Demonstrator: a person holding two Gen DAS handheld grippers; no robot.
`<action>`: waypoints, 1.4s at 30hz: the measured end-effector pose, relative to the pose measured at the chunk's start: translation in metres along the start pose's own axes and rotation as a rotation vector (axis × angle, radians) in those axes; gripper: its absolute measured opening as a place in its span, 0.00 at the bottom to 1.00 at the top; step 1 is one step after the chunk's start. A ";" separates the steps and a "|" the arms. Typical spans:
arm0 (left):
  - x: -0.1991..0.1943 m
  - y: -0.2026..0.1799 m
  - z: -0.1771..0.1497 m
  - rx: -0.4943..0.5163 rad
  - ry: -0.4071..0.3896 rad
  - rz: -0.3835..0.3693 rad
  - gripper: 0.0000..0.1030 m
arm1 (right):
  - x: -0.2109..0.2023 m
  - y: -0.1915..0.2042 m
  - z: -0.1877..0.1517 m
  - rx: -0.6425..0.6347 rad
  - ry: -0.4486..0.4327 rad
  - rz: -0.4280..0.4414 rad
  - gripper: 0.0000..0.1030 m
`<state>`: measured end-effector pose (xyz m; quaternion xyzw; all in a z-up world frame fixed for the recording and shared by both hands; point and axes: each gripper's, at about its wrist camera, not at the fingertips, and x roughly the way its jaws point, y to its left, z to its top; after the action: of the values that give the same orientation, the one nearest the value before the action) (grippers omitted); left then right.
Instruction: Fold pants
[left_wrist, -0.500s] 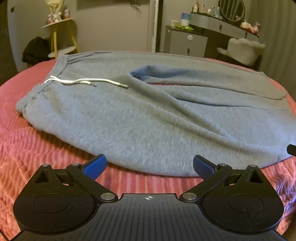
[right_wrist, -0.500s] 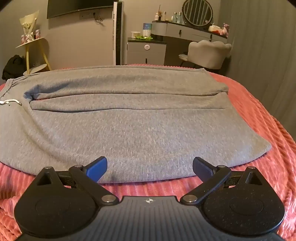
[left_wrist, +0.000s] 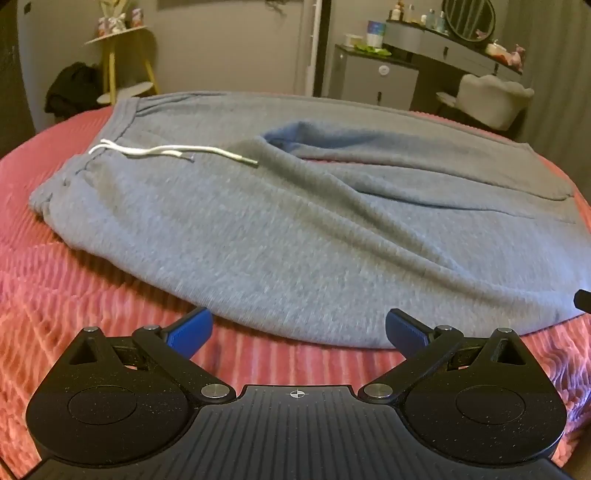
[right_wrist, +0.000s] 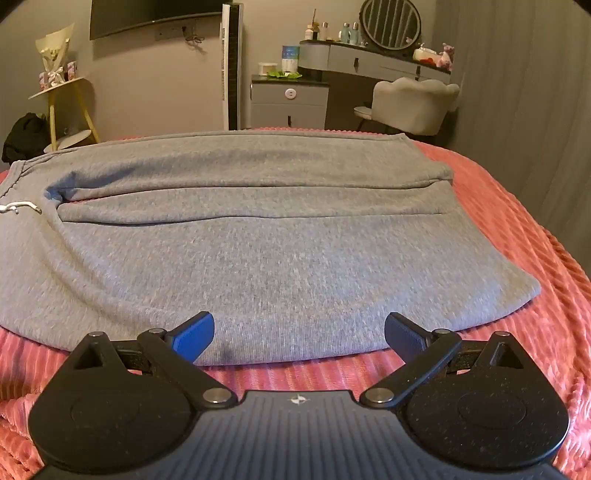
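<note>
Grey sweatpants (left_wrist: 295, 229) lie flat across a pink ribbed bedspread (left_wrist: 74, 295), waistband to the left with a white drawstring (left_wrist: 166, 151) on top. In the right wrist view the same pants (right_wrist: 277, 258) show both legs side by side, cuffs toward the right. My left gripper (left_wrist: 297, 326) hovers open just short of the pants' near edge, nothing between its blue pads. My right gripper (right_wrist: 299, 332) is open too, its fingertips over the near hem of the front leg, not pinching it. A dark tip of the right gripper (left_wrist: 583, 299) shows at the left wrist view's right edge.
Beyond the bed stand a yellow side table (right_wrist: 62, 99), a grey cabinet (right_wrist: 290, 101), a dressing table with a round mirror (right_wrist: 391, 24) and a pale chair (right_wrist: 413, 103). A dark bag (right_wrist: 26, 134) sits on the floor at the left. Bedspread (right_wrist: 535, 332) extends to the right.
Both grippers have edged slightly forward toward the pants' near edge. The pants lie as before and both pairs of jaws stay wide.
</note>
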<state>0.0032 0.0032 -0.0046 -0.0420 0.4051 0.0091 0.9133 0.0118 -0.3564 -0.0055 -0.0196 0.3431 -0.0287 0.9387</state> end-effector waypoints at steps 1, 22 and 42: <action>0.000 0.000 0.000 -0.001 0.002 0.000 1.00 | 0.000 0.000 0.000 0.001 0.001 0.000 0.96; 0.003 0.005 0.000 -0.038 0.023 -0.006 1.00 | 0.001 -0.002 -0.001 0.025 0.004 -0.004 0.96; 0.005 0.007 0.000 -0.055 0.034 -0.009 1.00 | 0.000 -0.005 0.000 0.037 0.003 -0.006 0.96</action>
<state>0.0063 0.0102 -0.0090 -0.0687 0.4199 0.0155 0.9048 0.0115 -0.3609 -0.0057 -0.0030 0.3440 -0.0378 0.9382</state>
